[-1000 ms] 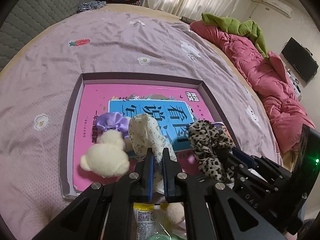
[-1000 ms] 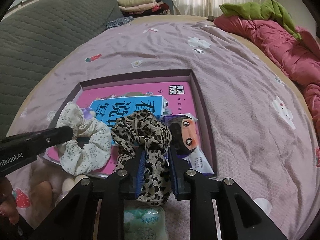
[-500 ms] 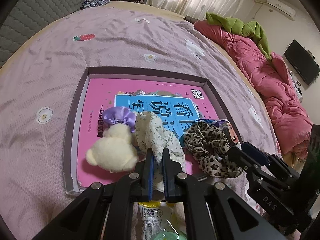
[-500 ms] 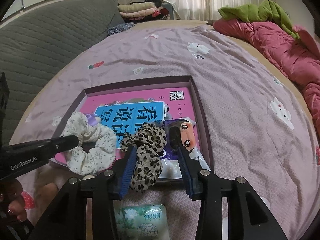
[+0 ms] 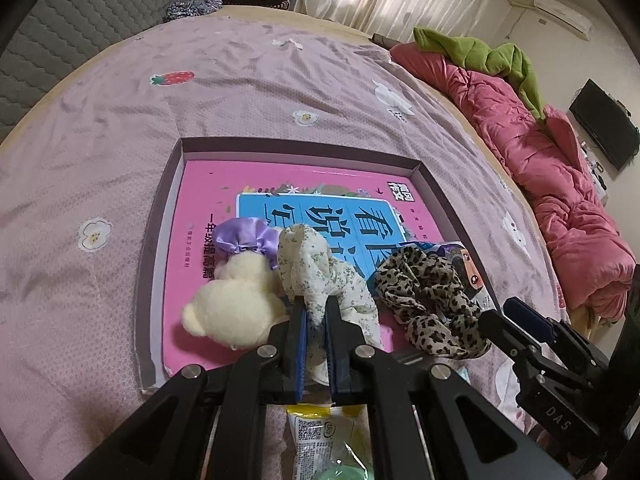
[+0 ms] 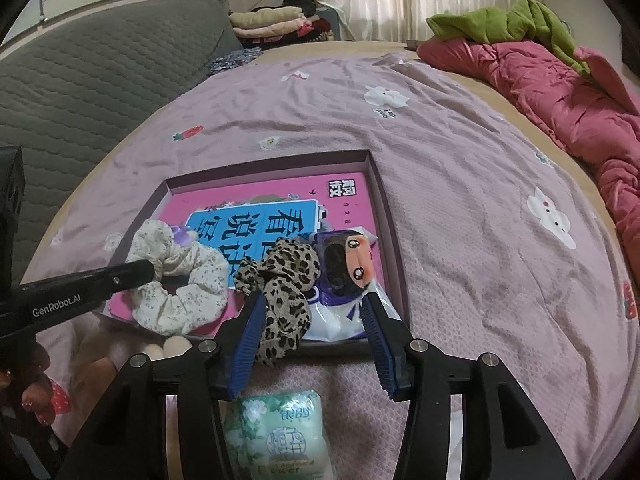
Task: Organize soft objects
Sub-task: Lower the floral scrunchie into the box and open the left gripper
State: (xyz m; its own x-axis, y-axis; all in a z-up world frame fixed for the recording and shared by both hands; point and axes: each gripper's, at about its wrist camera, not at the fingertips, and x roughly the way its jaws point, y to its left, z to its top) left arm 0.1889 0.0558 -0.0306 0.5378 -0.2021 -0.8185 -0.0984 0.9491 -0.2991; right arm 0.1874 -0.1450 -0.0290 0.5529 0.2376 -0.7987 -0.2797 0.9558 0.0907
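Bed's our workspace: right gripper (image 6: 312,320) has just been opening, leopard scrunchie (image 6: 284,284) dropped loose at the tray's (image 6: 384,216) near edge. Left gripper (image 5: 316,320) pinches the floral scrunchie (image 5: 316,276) beside it; we release that next.

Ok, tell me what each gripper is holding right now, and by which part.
Left gripper pinches the floral scrunchie by its near fabric edge. Right gripper, jaws just opened, holds nothing; the leopard scrunchie lies loose between them.

Bedroom, seemingly — bed (image 5: 280,92), quilt (image 5: 560,184).
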